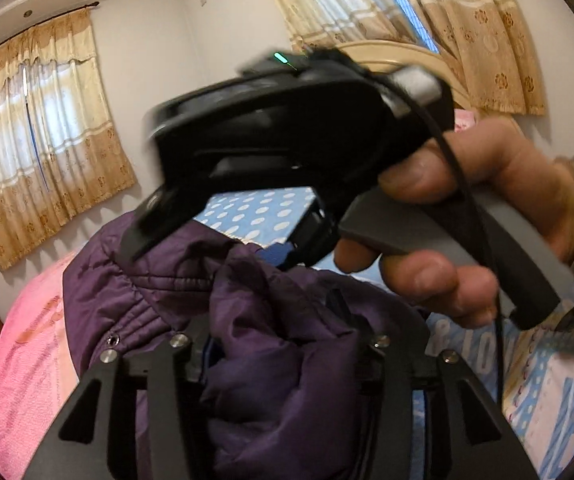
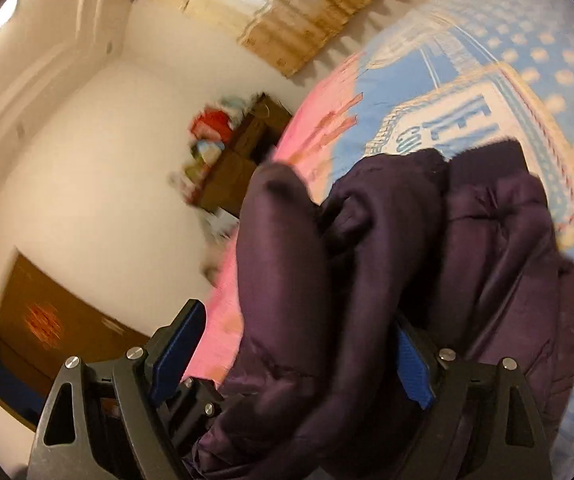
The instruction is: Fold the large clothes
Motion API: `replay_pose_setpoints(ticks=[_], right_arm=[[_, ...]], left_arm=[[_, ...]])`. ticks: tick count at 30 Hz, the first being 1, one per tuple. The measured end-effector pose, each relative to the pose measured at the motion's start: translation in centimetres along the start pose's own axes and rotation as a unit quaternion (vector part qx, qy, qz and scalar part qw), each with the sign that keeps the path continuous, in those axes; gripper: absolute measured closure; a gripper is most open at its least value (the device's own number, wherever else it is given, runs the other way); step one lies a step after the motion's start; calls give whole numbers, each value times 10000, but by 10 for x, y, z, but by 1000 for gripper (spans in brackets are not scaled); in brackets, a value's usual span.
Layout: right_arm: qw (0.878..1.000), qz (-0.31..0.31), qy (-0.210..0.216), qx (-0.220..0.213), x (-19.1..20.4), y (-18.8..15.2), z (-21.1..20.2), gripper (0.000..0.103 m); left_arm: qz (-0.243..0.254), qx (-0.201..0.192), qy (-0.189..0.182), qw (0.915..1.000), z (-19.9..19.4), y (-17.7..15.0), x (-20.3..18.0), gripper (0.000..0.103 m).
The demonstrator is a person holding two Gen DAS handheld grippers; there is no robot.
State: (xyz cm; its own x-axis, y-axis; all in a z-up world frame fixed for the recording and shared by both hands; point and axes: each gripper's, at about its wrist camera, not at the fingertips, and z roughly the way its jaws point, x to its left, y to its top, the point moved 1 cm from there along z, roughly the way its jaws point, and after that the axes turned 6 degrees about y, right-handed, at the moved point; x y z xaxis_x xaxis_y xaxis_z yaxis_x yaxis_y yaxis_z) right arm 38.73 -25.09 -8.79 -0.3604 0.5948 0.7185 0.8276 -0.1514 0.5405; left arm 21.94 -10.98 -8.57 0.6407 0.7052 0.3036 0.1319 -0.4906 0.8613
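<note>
A dark purple padded jacket [image 1: 255, 312] is bunched up above the bed. My left gripper [image 1: 283, 344] is shut on a thick fold of the jacket, which fills the gap between its fingers. In the left wrist view the right gripper's black body [image 1: 287, 128] and the hand holding it hover just beyond the jacket. In the right wrist view the jacket [image 2: 407, 260] hangs through my right gripper [image 2: 299, 344]; its blue pads [image 2: 175, 348] stand wide apart with the cloth draped between them, touching only the right-hand pad.
The bed has a blue dotted cover [image 2: 527, 60] and a pink blanket [image 1: 35, 352]. Curtained windows [image 1: 43, 136] line the walls. A brown cabinet with clutter [image 2: 243, 160] stands by the bed. A headboard [image 1: 399, 56] rises behind.
</note>
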Motion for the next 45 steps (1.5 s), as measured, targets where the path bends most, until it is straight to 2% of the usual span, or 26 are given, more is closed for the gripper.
replay_pose_setpoints(ticks=[1,2,5,9,11,13,15,17,21,22,23,24,27,28,30,31,32,34,36,37,40,41,43,45], right_arm=[[9995,-74,-280,113,2,-1,4,67],[9997,18,-228,116,-3,3,2,75],[9997,-81,-227,65,3,5,-7,84],[9985,-508,-185,-73,22,8,-34,87],[9977,-614,-282,-91,21,8,-49,87],[9969,-670,-411,-71,15,10,-57,87],[9967,-581,-567,-62,-2,4,-69,88],[9966,-511,-643,-92,-13,-2,-80,88],[9969,-272,-715,-176,-42,-14,-98,88],[9971,-193,-712,-193,-49,-17,-100,87],[9969,-108,-748,-204,-58,-20,-100,87],[9965,-71,-811,-184,-64,-21,-99,87],[9956,141,-903,-184,-91,-31,-93,84],[9955,203,-905,-217,-95,-32,-94,79],[9932,406,-1002,-431,-97,-35,-102,72],[9899,486,-1178,-618,-92,-35,-111,71],[9825,490,-1560,-895,-81,-36,-122,68],[9580,377,-2314,-1651,-48,-35,-147,67],[9528,259,-2090,-2184,-15,-31,-159,66],[9520,203,-1916,-2378,3,-28,-158,62],[9618,162,-1079,-2511,26,-17,-135,42],[9632,245,-951,-2502,23,-12,-121,40],[9633,397,-1128,-2403,7,-6,-101,40],[9607,806,-1252,-2344,-21,-7,-92,40]], left_arm=[[-18,-5,38,10000,2,2,1,53],[-49,-6,52,10000,0,1,2,50],[12,-216,219,9995,-25,5,-5,45],[-188,-763,54,9969,-95,16,-3,18],[-464,-974,81,9941,-122,24,12,16],[-811,-1066,160,9909,-133,32,32,6],[-1189,-1065,369,9865,-127,43,54,1],[-1368,-666,776,9853,-94,52,73,1],[-1269,132,764,9889,-21,56,67,2],[-981,545,829,9902,7,54,53,4],[-863,711,897,9897,22,50,43,5],[-897,748,854,9895,27,46,38,5],[-1207,1202,748,9825,48,34,30,4],[-1223,1272,781,9812,49,31,27,2],[-1130,1320,1078,9789,47,33,21,0],[-1213,1333,1128,9771,47,34,21,0],[-1275,1369,1160,9755,47,32,23,0],[-1421,1418,1264,9715,47,31,24,0],[-1611,1504,1323,9664,48,27,28,0],[-1679,1507,1381,9644,50,28,29,0],[-1698,1463,1517,9627,57,24,29,0],[-1682,1448,1520,9631,57,23,28,0],[-1747,1384,1503,9632,49,21,34,0],[-1964,1240,1618,9591,36,21,46,0]])
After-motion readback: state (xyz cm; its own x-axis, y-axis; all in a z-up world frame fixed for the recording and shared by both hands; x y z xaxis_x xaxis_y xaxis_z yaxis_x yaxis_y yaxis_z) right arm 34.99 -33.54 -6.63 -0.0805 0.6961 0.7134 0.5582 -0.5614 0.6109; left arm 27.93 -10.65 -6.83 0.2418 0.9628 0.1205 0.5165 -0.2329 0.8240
